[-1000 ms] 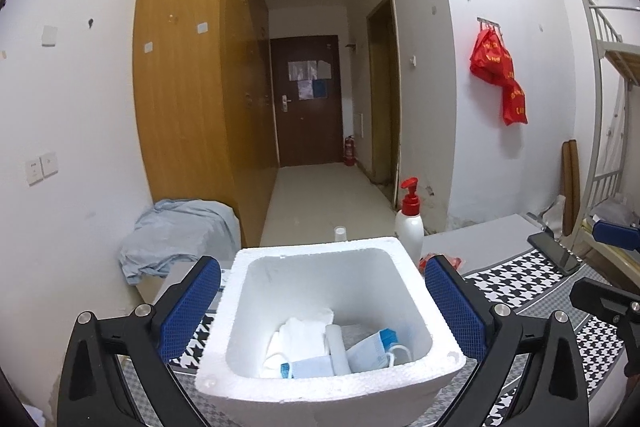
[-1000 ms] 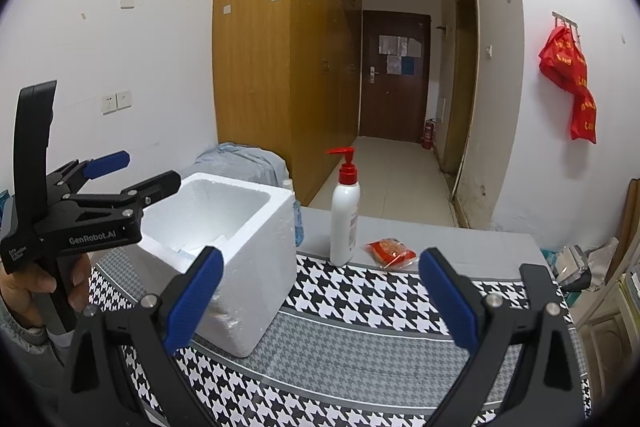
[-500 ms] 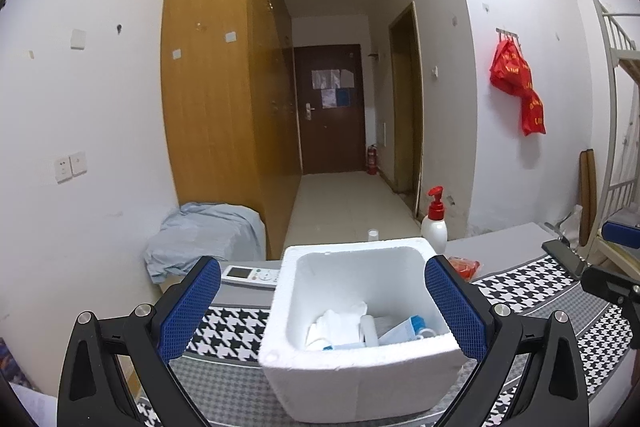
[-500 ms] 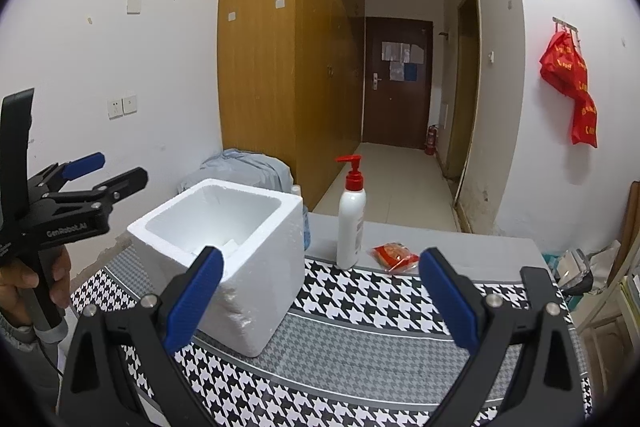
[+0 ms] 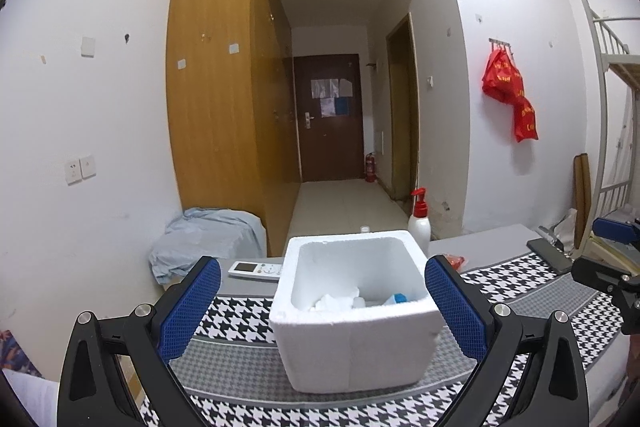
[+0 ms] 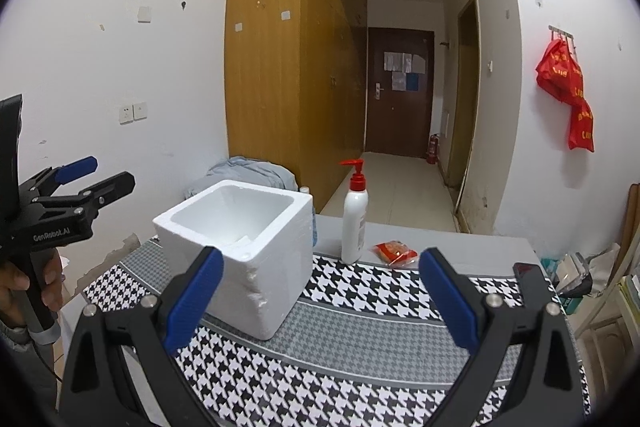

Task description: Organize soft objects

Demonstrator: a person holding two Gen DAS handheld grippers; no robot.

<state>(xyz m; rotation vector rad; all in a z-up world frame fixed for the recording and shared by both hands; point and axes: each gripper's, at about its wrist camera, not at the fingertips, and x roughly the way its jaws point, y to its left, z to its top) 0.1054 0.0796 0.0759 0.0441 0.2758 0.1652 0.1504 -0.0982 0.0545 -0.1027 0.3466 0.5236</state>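
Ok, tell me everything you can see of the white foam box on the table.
The white foam box is a thick-walled, open-topped cube that looks like polystyrene, with no lid in view. It stands upright on the houndstooth tablecloth. Its near corner looks chipped and crumbly in the right wrist view. Inside lie crumpled white soft items and something blue. A pump bottle stands beyond it, apart. Neither tool touches it; the left tool frames it, open.

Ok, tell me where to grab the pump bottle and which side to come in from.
Grip the pump bottle around its white body, below the red pump head, which is too narrow and would probably tip it. It stands upright, with the foam box close on its left and the red packet low on its right, so approach level from the front with the open right gripper.
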